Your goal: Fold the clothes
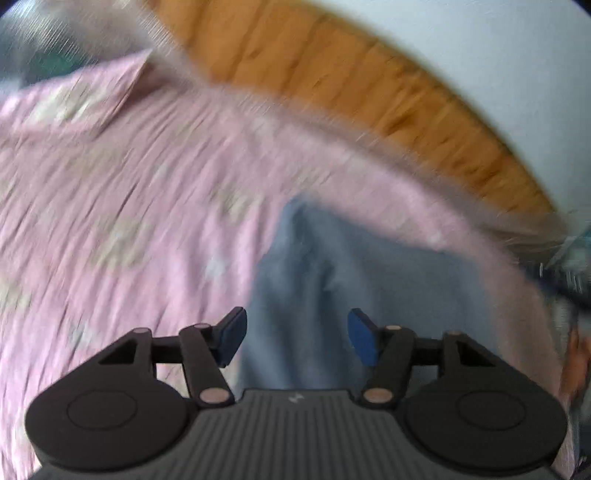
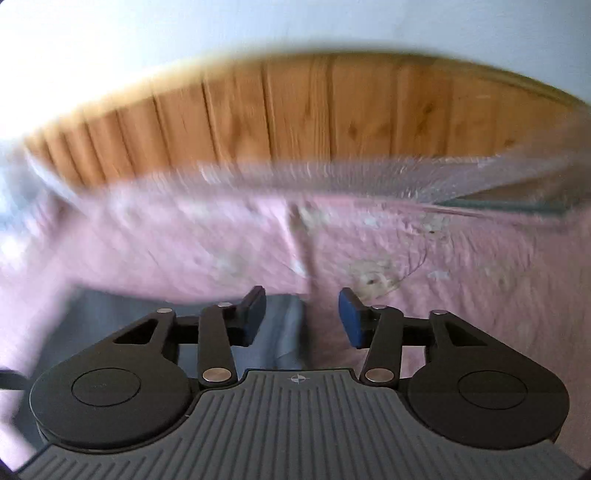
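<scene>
A blue-grey garment (image 1: 354, 280) lies on a pink floral bedsheet (image 1: 129, 177). My left gripper (image 1: 295, 338) is open and empty, hovering just above the garment's near part. In the right wrist view the same blue-grey garment (image 2: 280, 332) lies under and left of my right gripper (image 2: 302, 319), which is open and empty, with the pink sheet (image 2: 461, 266) beyond it. Both views are motion-blurred.
A wooden headboard (image 2: 314, 114) of vertical planks stands behind the bed, with a pale wall (image 2: 258, 29) above it. It also shows in the left wrist view (image 1: 332, 74). Something clear and crinkled (image 2: 424, 173) lies along the sheet's far edge.
</scene>
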Available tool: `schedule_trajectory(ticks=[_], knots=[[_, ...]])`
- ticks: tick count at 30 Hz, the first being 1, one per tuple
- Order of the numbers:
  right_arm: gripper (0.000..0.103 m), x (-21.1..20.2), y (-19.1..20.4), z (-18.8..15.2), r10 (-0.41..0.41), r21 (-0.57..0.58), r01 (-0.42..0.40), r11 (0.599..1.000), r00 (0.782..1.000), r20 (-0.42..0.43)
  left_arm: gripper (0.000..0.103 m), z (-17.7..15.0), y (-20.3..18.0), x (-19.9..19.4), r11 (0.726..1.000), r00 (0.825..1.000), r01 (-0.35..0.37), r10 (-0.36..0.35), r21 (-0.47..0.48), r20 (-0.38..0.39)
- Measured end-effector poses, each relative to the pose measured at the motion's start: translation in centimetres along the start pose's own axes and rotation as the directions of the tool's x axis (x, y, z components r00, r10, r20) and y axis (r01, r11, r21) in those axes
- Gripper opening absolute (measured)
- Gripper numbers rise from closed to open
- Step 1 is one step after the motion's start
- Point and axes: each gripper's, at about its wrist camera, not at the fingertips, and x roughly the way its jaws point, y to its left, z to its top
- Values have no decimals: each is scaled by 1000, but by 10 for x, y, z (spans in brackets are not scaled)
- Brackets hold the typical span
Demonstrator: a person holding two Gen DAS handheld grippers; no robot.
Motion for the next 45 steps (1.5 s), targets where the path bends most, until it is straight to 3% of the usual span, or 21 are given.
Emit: schedule_trajectory(ticks=[2, 4, 6, 7, 9, 11, 13, 14, 17, 19, 21, 23, 24, 26, 30, 31, 35, 37, 40, 42, 45], knots=[[53, -41, 7, -19, 27, 44, -31, 999, 996, 85, 66, 22, -16, 22, 998, 1000, 21, -20, 66, -9], [53, -43, 24, -57, 67, -13, -67, 998, 998, 10, 65, 44, -27, 58, 992, 999, 36, -31, 120, -43], [52, -34, 30, -95, 20, -46, -23, 999, 997, -76, 62, 59, -29, 99, 990, 995, 18, -4, 143, -99], [52, -28, 30, -114, -11, -51, 5, 999, 993, -120, 52, 65, -27, 119, 989, 992, -1, 20, 149, -129], [56, -34, 24, -144, -30, -2, 30, 1000, 994, -101, 46, 73, -24, 141, 982, 991, -34, 57, 188, -118], [56, -40, 25, -152, -34, -23, 32, 999, 993, -109, 43, 79, -26, 143, 984, 987, -62, 85, 167, -134], [55, -43, 30, -152, -33, -52, 25, 998, 986, -164, 41, 80, -25, 120, 991, 989, -85, 96, 106, -113], [52, -48, 29, -148, -32, -51, 23, 998, 982, -186, 43, 78, -26, 99, 994, 994, -55, 62, 92, -85], [48, -78, 27, -121, -16, 3, 16, 1000, 999, -43, 56, 49, -31, 33, 994, 997, 73, -71, 83, -26], [49, -82, 30, -106, -9, -21, 9, 1000, 1000, 22, 56, 19, -32, 17, 988, 993, 110, -103, 109, -65], [49, -62, 28, -104, 20, -53, -20, 998, 1000, 1, 57, -6, -22, 28, 992, 992, 55, -41, 113, -118], [49, -32, 20, -121, 21, -96, -28, 995, 997, -75, 64, -30, -11, 38, 993, 986, 5, 14, 118, -164], [55, -18, 14, -132, 16, -119, -29, 992, 994, -112, 70, -35, -4, 38, 994, 988, 8, 9, 108, -152], [55, -21, -7, -147, 78, -81, -83, 993, 995, -56, 71, -42, -1, 38, 992, 991, -4, 22, 126, -135], [55, -34, -23, -138, 75, -57, -82, 995, 990, -121, 74, -40, -12, 13, 989, 978, -133, 142, 70, -152], [59, -37, -26, -135, 66, -53, -74, 996, 988, -141, 71, -40, -17, 4, 985, 972, -168, 174, 50, -161], [84, -83, -17, -119, -153, -55, 143, 988, 956, -249, 81, -48, -65, -47, 966, 947, -224, 246, 128, -205], [93, -115, -2, -112, -171, -44, 166, 985, 958, -229, 92, -52, -99, -67, 957, 950, -217, 252, 191, -184], [101, -160, 31, -100, -184, -44, 179, 983, 970, -160, 95, -56, -137, -100, 943, 961, -220, 253, 249, -109], [101, -189, 58, -101, -205, -38, 202, 979, 975, -88, 100, -59, -153, -123, 937, 972, -201, 228, 284, -64], [101, -222, 88, -109, -238, -11, 238, 971, 971, -25, 103, -66, -164, -153, 937, 983, -149, 175, 317, -55]])
